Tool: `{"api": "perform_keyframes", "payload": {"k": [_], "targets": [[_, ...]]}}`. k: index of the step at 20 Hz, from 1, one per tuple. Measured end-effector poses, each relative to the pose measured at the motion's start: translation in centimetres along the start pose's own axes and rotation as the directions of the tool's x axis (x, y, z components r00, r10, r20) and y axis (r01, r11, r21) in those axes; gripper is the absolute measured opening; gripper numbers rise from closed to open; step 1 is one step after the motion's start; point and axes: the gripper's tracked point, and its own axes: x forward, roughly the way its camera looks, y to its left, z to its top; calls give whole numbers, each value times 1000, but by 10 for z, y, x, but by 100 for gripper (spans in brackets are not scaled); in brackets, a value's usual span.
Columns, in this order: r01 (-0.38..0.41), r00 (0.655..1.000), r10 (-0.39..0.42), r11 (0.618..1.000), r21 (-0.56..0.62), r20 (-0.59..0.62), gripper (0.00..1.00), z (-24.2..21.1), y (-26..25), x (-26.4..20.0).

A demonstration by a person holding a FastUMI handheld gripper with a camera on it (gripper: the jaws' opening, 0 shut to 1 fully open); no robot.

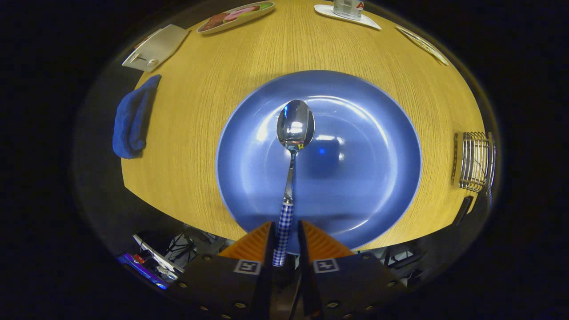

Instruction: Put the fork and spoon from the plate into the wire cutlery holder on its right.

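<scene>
A metal spoon (294, 129) with a blue-and-white checked handle (283, 231) points straight ahead from my gripper (284, 240). Its handle runs between the two fingers, which are closed against it. The bowl of the spoon hangs over the middle of a large blue plate (369, 178) on the wooden table (186, 146). The wire cutlery holder (475, 162) stands on the table to the right of the plate, well away from the fingers. Something thin and bluish sticks out at the holder's near end; I cannot tell what it is.
A folded blue cloth (131, 118) lies at the table's left edge. Beyond the plate are a white flat device (155, 46), an oval dish with food (235, 17), a glass on a white mat (349, 11) and a flat card (422, 44). The table's near edge runs just ahead of the fingers.
</scene>
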Motion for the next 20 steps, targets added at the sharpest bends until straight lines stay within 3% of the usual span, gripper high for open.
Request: {"api": "perform_keyframes", "payload": {"k": [1, 3, 5, 6, 9, 13, 17, 20], "targets": [[4, 1000, -4, 999, -42, -10, 11, 9, 0, -11], [14, 1000, -14, 993, -117, -3, 11, 8, -7, -20], [29, 998, -19, 982, -187, 52, 1, 19, -16, -36], [12, 999, -5, 980, -199, 35, 1, 16, -18, -45], [-121, 991, 114, 987, -101, -71, 1, 6, -24, -78], [-140, 984, 143, 990, 31, -104, 1, 1, -70, -116], [-203, 968, 225, 964, 173, -115, 1, -16, -101, -153], [-177, 968, 214, 952, 250, -129, 1, -29, -136, -171]]}}
